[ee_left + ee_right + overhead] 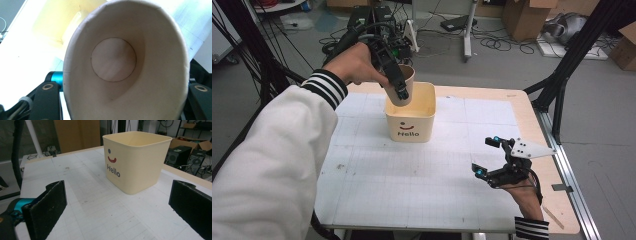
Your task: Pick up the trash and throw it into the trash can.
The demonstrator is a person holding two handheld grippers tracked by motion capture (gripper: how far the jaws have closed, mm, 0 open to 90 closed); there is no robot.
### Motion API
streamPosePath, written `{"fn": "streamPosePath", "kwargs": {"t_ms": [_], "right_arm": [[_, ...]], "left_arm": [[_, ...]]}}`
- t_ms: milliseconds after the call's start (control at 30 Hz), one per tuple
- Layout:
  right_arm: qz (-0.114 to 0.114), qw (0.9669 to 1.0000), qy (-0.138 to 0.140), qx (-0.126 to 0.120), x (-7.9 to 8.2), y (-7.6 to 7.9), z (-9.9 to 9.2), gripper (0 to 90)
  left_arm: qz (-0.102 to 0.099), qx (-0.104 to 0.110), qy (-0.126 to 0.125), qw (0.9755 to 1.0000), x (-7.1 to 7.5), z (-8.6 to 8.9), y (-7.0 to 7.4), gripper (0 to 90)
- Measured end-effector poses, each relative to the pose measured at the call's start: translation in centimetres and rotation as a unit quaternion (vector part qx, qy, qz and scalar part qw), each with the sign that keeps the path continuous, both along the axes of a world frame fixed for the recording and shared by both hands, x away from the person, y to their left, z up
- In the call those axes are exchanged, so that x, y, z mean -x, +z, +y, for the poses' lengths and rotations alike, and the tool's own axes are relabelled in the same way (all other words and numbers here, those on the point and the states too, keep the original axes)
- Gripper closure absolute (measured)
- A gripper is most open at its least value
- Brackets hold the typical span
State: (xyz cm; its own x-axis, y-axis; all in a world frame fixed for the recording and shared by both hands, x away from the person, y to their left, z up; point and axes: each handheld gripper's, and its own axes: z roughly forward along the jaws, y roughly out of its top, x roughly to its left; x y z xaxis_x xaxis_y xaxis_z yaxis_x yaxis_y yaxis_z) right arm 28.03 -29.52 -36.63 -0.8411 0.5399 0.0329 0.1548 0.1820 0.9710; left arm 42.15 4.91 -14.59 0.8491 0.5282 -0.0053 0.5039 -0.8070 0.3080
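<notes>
Left claw (398, 82) pinching a paper cup (402, 85), one jaw on each side of the wall; cup lifted and tilted over the near-left corner of the cream tub (411, 119). From my left gripper view I look straight into the cup (125, 65): round base visible, inside bare, wall squeezed to an oval between my jaws. Yellowish tub (62, 22) lies behind the cup's rim in that view.

Right claw (494, 160) spread wide, nothing between the jaws. It sits low over the table (412, 190) near the right edge, toward the near right corner, well apart from the tub. Right gripper view: both black pads flank the frame, gridded table sheet (100, 202) between them, tub (136, 157) beyond, standing upright.

Tub stands on the table toward the far edge, about midway along it. Front face carries a dot, a red smile and the word "Hello" (113, 171). Cup bottom hangs above the tub's opening; whether it touches the rim I cannot tell
</notes>
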Motion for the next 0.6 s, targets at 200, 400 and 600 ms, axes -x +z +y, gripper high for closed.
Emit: {"fn": "streamPosePath", "kwargs": {"t_ms": [200,400,600], "right_arm": [[0.000,1.0000,0.000,0.001,0.0,0.0,0.0,0.4],[0.001,1.0000,-0.002,-0.001,0.0,0.0,-0.1,0.4],[-0.001,1.0000,-0.002,-0.001,0.0,0.0,-0.1,0.4]], "left_arm": [[-0.002,-0.003,0.007,1.0000,-1.0,-0.1,0.1,34.9],[-0.004,-0.003,0.010,0.9999,-2.4,-0.5,0.3,34.8],[0.003,-0.007,0.010,0.9999,-4.1,-1.3,0.0,34.8]]}}
